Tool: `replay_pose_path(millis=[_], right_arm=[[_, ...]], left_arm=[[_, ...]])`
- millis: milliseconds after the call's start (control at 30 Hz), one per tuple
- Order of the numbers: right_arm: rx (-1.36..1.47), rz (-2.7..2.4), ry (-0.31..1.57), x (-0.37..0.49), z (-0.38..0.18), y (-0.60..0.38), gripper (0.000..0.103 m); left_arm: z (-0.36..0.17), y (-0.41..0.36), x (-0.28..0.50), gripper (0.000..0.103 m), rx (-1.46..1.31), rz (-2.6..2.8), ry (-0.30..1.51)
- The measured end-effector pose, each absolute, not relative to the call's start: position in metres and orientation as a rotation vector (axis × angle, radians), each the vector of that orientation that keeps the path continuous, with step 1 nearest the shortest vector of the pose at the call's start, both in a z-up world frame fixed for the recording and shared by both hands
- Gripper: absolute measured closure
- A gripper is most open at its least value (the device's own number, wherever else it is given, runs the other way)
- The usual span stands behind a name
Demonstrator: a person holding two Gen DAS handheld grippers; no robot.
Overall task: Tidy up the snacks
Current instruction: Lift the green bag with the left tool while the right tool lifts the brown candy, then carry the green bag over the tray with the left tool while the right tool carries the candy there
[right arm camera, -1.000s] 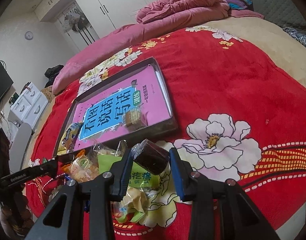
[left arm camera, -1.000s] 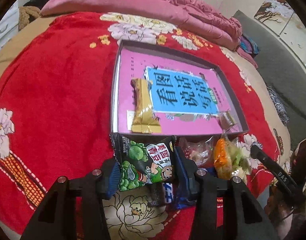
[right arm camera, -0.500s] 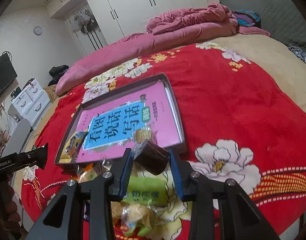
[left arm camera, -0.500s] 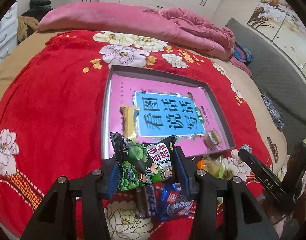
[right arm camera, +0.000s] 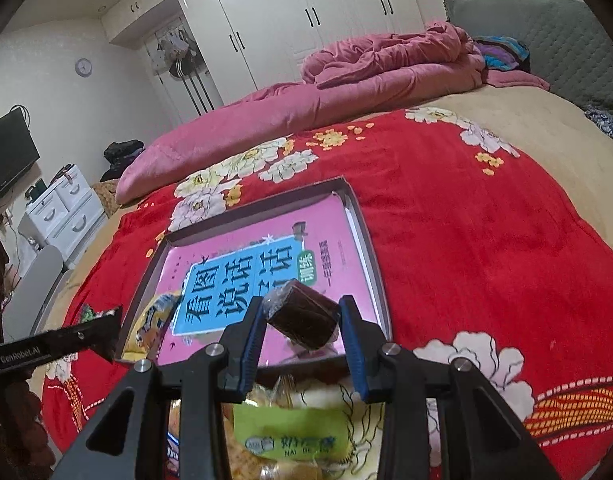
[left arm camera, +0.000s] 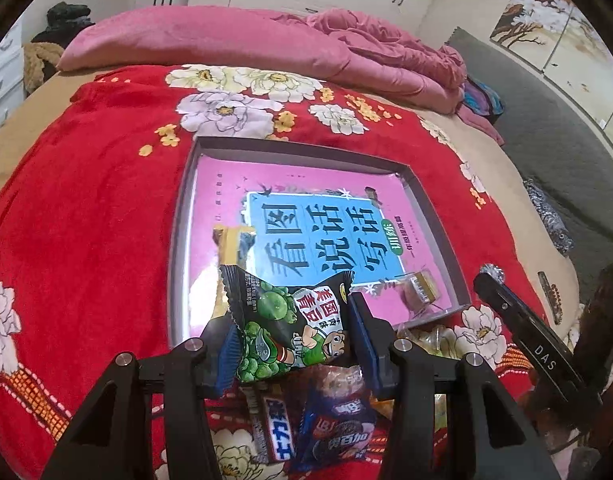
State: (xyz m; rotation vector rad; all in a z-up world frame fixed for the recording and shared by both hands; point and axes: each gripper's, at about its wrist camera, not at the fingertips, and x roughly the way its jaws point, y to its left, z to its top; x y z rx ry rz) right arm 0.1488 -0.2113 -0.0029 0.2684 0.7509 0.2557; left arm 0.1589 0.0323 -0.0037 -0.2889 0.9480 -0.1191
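Note:
My left gripper (left arm camera: pixel 292 334) is shut on a black and green pea snack packet (left arm camera: pixel 286 320), held up in front of the near edge of a shallow grey box (left arm camera: pixel 182 220). Inside the box lies a pink book (left arm camera: pixel 306 200) with a yellow snack bar (left arm camera: pixel 230 240) and a small wrapped cake (left arm camera: pixel 420 286) on it. My right gripper (right arm camera: pixel 302 320) is shut on a dark brown wrapped snack (right arm camera: pixel 302 316), raised over the near right part of the same box (right arm camera: pixel 366 240). Loose snacks lie on the blanket under both grippers, among them a blue cookie packet (left arm camera: pixel 338 432) and a green packet (right arm camera: pixel 294 436).
The box sits on a red flowered blanket (left arm camera: pixel 86 200) on a bed. A pink quilt (left arm camera: pixel 246 44) is bunched at the far side. The other gripper's black finger (left arm camera: pixel 526 340) shows at the right in the left wrist view. White drawers (right arm camera: pixel 62 212) stand beyond the bed.
Both grippers have risen and moved back with their snacks still held. The box and the loose snack pile now sit lower and farther off in both views.

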Motion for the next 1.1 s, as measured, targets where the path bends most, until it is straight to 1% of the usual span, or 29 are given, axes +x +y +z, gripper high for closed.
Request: replay_pose_path(millis=[333, 733, 1100], right_arm=[[0.252, 0.256, 0.767, 0.16, -0.009, -0.206, 0.065], [0.258, 0.207, 0.81, 0.169, -0.029, -0.216, 0.065], [0.236, 0.179, 0.837, 0.173, -0.039, -0.213, 0.065]], left_arm=[[-0.004, 0.015, 0.176, 0.053, -0.241, -0.138, 0.938], [-0.022, 0.004, 0.195, 0.053, -0.265, -0.149, 0.98], [-0.035, -0.007, 0.203, 0.053, -0.223, -0.147, 0.998]])
